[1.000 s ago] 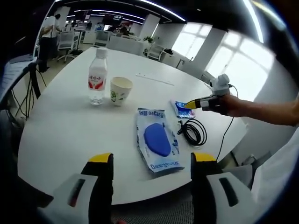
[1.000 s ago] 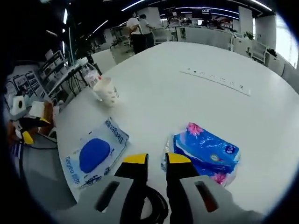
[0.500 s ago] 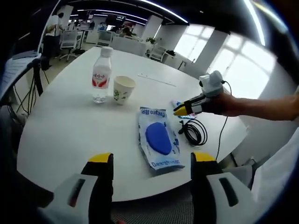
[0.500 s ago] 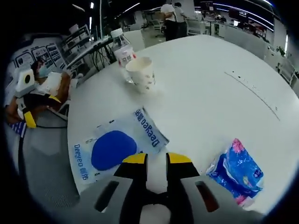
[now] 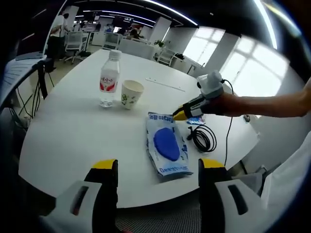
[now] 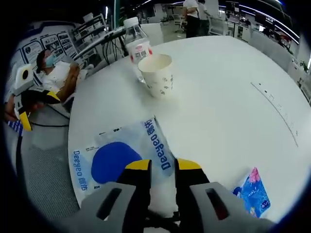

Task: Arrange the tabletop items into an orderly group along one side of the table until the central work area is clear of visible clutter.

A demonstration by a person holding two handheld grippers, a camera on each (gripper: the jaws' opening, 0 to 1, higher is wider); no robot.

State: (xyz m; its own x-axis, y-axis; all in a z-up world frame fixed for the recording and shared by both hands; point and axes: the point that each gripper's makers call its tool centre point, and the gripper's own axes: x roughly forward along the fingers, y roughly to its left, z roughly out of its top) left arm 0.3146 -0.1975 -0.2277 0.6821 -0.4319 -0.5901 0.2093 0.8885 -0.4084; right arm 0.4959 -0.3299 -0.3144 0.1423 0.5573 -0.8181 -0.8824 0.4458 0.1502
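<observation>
Pouch (image 6: 121, 155) looks light, floppy and slick on the bench (image 6: 218, 111); I'd pinch its near edge, right tool (image 6: 158, 165) nearly together, empty; left tool (image 5: 158, 167) apart.

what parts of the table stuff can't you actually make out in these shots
- Blue floral tissue pack: cut off by the right gripper view's rim; in the left gripper view the right hand-held gripper hides most of it.
- Clear plastic water bottle: lower part hidden behind the white paper cup in the right gripper view.
- Blue-and-white Deegeo pouch: small print unreadable.

grey left gripper (image 5: 158, 170) and right gripper (image 6: 163, 167), both yellow-tipped black jaws.
</observation>
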